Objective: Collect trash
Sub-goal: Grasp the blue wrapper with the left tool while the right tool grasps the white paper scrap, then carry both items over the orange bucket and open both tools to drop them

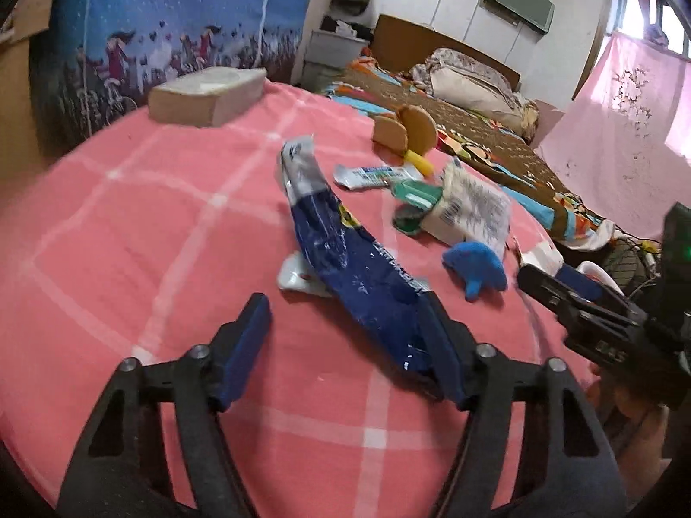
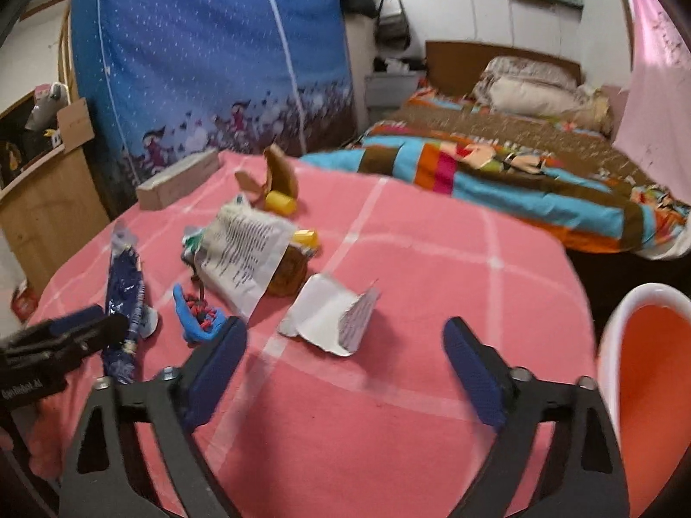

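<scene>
While my left gripper (image 1: 345,336) stands with its jaws apart, the long blue wrapper (image 1: 345,250) lies between them, its near end right against one finger (image 1: 440,345); I cannot tell whether that pad presses on it, and the other finger stands clear, so I judge nothing is clamped. My right gripper (image 2: 345,367) is also spread, with only bare pink tablecloth (image 2: 388,431) between its fingers and the torn white carton (image 2: 332,315) just ahead.

I see these risks. Closing the left jaws from here could pinch only the wrapper's edge, so the slick foil slips out, or it could drag the small white packet (image 1: 298,278) tucked under it. The right jaws could flatten the carton and push it away instead of catching it. The two grippers are near each other and could collide. The blue toy (image 1: 475,272) lies close to the trash and might be swept up by mistake.

My count: one blue wrapper, one white packet beneath it, one torn carton, one printed white bag (image 2: 246,254), one flattened tube (image 1: 371,177), two yellow caps (image 2: 280,203), one blue toy, one tissue box (image 1: 207,95), and one orange and white bin (image 2: 648,371) off the table's right edge.
</scene>
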A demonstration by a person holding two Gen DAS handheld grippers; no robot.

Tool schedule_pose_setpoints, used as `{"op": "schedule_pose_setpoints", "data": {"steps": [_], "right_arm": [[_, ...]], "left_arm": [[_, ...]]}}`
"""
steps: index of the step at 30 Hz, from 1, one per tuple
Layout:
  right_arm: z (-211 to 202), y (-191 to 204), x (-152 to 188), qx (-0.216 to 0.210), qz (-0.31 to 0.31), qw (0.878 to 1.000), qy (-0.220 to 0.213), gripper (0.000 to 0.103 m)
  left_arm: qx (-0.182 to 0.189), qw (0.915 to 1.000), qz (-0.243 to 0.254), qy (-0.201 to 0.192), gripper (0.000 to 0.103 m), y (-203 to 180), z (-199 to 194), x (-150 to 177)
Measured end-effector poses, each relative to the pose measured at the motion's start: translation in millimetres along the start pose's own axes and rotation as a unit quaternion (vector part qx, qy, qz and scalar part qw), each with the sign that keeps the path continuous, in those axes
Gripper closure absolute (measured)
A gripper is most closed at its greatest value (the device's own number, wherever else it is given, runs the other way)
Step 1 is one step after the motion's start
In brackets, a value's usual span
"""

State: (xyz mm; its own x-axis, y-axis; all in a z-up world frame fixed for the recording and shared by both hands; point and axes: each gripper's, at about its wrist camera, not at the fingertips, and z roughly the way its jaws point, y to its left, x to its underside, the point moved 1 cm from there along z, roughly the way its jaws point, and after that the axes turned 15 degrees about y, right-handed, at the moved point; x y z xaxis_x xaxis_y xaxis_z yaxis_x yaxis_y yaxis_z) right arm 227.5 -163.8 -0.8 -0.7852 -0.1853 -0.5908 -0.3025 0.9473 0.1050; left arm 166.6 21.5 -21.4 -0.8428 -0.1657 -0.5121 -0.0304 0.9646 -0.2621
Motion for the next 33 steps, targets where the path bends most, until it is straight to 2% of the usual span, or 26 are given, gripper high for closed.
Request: {"op": "schedule_pose_setpoints", "data": {"steps": [4, 6, 9, 11, 13, 15, 16, 18, 23, 28, 30, 33], "right_arm": [[7, 1, -2, -0.012, -0.003, 1.0, 0.012, 0.032], [7, 2, -3, -0.018, -0.005, 1.0, 0.01, 0.044], [7, 5, -3, -0.021, -0.011, 1.0, 0.01, 0.055], [7, 6, -4, -0.025, -0.011, 1.0, 0.007, 0.061], [7, 6, -3, -0.03, -0.01, 0.999, 0.004, 0.065], [6, 6, -2, -0.033, -0.008, 0.999, -0.001, 0.07], [5, 6, -1, -0.035, -0.007, 0.999, -0.004, 0.071], [3, 6, 1, -0.038, -0.006, 0.999, -0.01, 0.072], [-4, 7, 9, -0.045, -0.007, 0.999, -0.026, 0.074], [-26, 0, 18, -0.054, 0.003, 0.995, -0.081, 0.074], [-35, -4, 21, -0.054, 0.007, 0.993, -0.101, 0.074], [-54, -13, 25, -0.046, 0.014, 0.989, -0.139, 0.074]], "left_arm": [[0.012, 0.9999, 0.005, 0.006, 0.04, -1, -1, -2], [0.022, 0.9997, 0.007, 0.007, 0.049, -2, -3, -1], [0.034, 0.9992, 0.019, 0.01, 0.059, -4, -2, -1], [0.045, 0.9986, 0.024, 0.013, 0.067, -5, -2, -1], [0.05, 0.9983, 0.026, 0.013, 0.069, -6, -2, -1], [0.051, 0.9982, 0.029, 0.007, 0.079, -7, -4, 1], [0.051, 0.9982, 0.032, 0.003, 0.08, -8, -5, 2], [0.043, 0.998, 0.045, -0.012, 0.087, -12, -9, 6], [0.026, 0.9944, 0.084, -0.059, 0.093, -26, -21, 17], [0.031, 0.9905, 0.1, -0.09, 0.096, -31, -32, 18], [0.032, 0.9867, 0.114, -0.111, 0.097, -38, -39, 17], [0.03, 0.9768, 0.148, -0.152, 0.097, -58, -51, 14]]}}
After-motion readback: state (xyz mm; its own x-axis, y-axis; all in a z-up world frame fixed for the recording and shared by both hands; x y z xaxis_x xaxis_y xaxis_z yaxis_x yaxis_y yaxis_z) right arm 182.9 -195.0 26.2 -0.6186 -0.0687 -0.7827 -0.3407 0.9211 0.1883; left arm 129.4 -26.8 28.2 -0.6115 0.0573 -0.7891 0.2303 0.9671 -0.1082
